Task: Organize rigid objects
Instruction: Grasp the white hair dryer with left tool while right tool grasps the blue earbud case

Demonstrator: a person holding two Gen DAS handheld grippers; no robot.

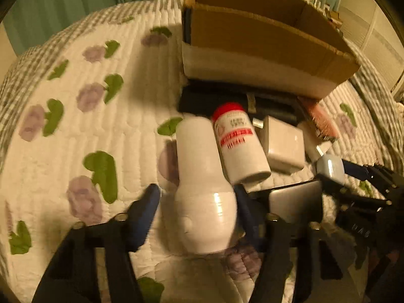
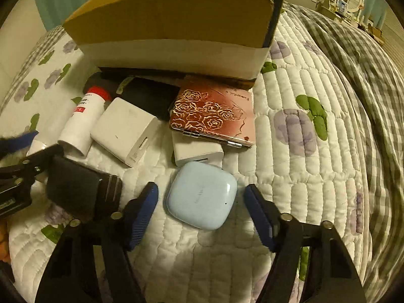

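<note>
A white bulb-shaped bottle (image 1: 204,189) lies on the quilted bed between the open jaws of my left gripper (image 1: 197,199). Beside it lie a white bottle with a red cap (image 1: 238,144) and a white charger block (image 1: 284,144). My right gripper (image 2: 202,202) is open around a pale blue earbud case (image 2: 202,199), its jaws apart from the case. Behind the case lie a second white block (image 2: 197,152), a pink rose-embossed case (image 2: 214,116), the larger charger (image 2: 123,130) and the red-capped bottle (image 2: 83,123). An open cardboard box (image 2: 176,17) stands behind.
A black flat object (image 2: 149,96) lies under the box's front edge. The cardboard box (image 1: 252,40) fills the far middle of the left wrist view. The left gripper's body (image 2: 75,192) sits close on the left of the right wrist view. A grey checked blanket (image 2: 366,75) lies at right.
</note>
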